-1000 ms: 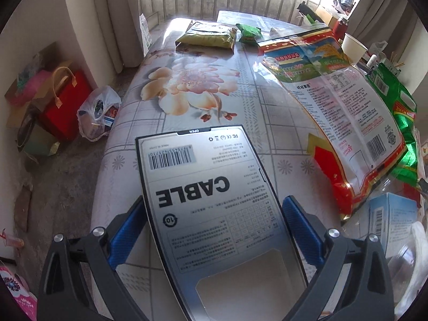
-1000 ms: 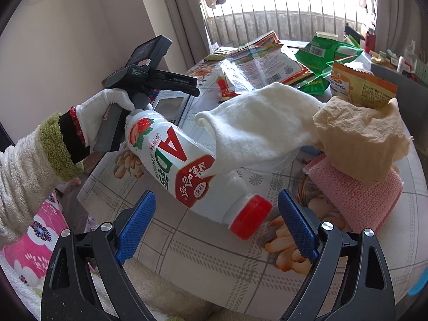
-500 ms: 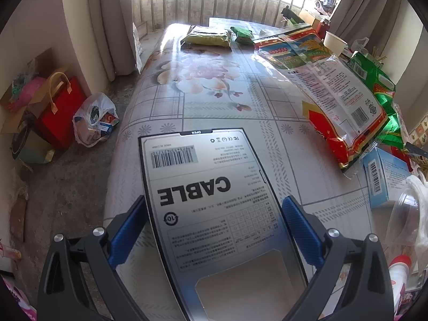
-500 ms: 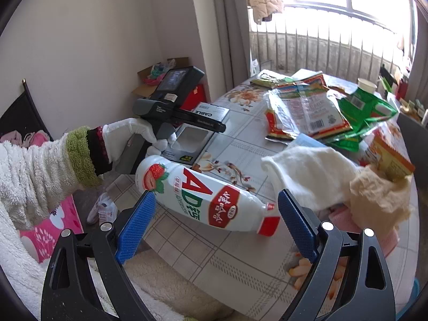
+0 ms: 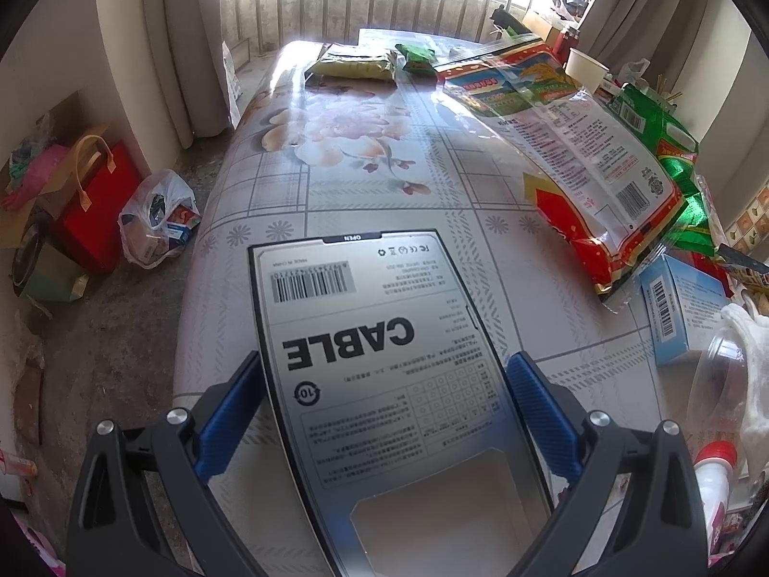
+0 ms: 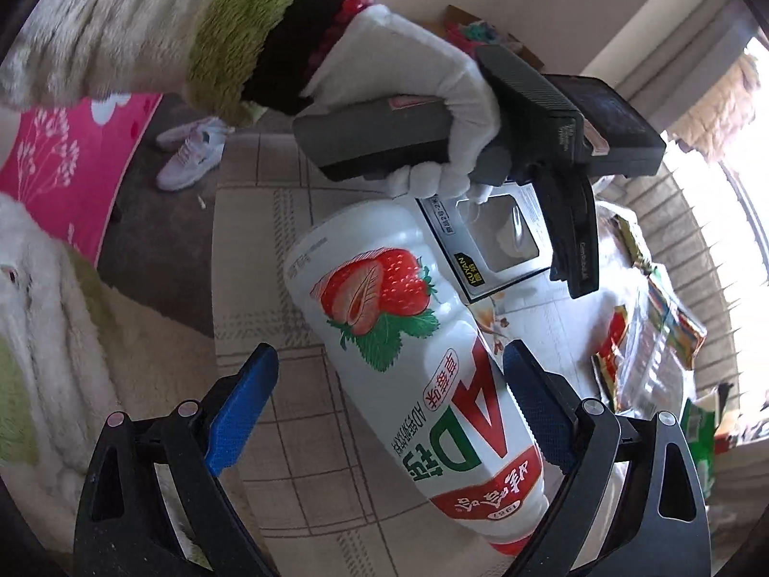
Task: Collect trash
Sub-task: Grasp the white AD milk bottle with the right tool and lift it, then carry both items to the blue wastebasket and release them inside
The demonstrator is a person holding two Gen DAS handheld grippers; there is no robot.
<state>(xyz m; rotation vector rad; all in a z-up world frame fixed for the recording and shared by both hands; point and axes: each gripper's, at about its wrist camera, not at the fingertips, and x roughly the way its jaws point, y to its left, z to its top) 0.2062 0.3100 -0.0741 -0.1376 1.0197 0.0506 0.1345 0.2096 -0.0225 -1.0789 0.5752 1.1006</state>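
The left gripper (image 5: 379, 413) has its blue fingers (image 5: 229, 408) spread wide, one against each long edge of a flat grey cable box (image 5: 384, 370) printed "CABLE", clamped above the near-left edge of the floral tabletop (image 5: 365, 144). The right gripper (image 6: 384, 404) stands equally wide around one white strawberry drink bottle (image 6: 413, 360); its right finger touches the bottle, the left stands clear. One gloved hand (image 6: 423, 110) holds the other gripper's handle. Two large snack bags lie along the far-right edge.
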